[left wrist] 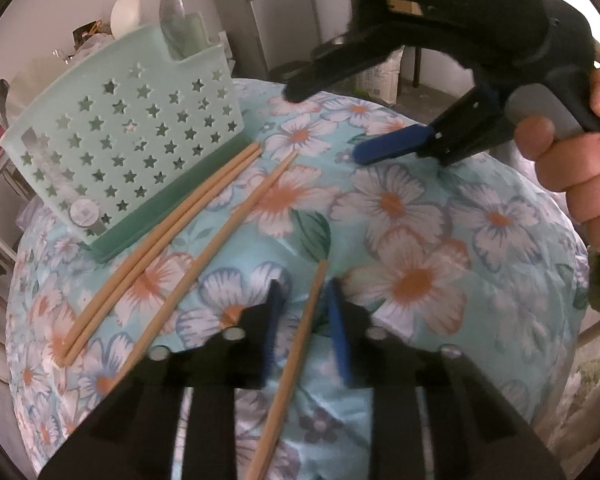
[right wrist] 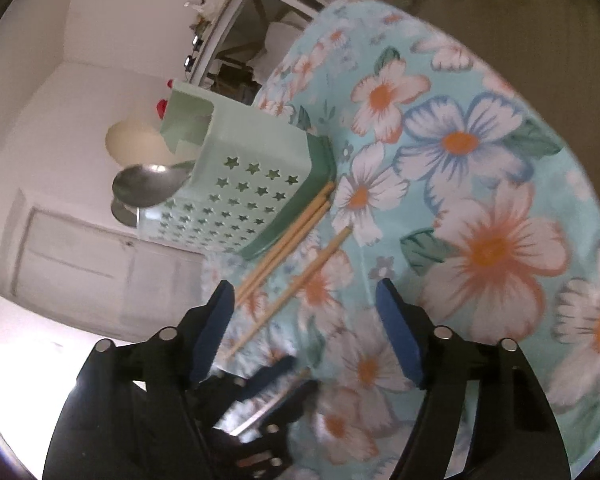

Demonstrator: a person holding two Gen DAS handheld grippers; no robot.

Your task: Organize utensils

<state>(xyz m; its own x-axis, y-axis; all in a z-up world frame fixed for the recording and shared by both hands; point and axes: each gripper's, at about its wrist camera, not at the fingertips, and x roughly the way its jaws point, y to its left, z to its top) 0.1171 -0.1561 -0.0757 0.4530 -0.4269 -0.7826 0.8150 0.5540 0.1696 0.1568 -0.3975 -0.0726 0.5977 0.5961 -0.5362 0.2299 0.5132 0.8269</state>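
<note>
Tabletop [left wrist: 480, 240] covered by a pale blue cloth printed with large white, orange-centred flowers and green leaves. Behind it, a tall grey fridge [left wrist: 276, 12] against a white wall. Dark table leg [left wrist: 417, 66] and white bags on the floor further back. White metal-framed shelf [right wrist: 236, 12] beside the tabletop, cluttered on top; items too blurred to identify. White panelled door [right wrist: 100, 268] in the right wrist view.

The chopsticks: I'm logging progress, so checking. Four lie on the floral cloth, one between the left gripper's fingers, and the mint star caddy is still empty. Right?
Not quite. The mint star caddy already holds spoons, as the left wrist view shows. The rest stands: four chopsticks lie on the floral cloth, one chopstick between the left gripper fingers.
</note>
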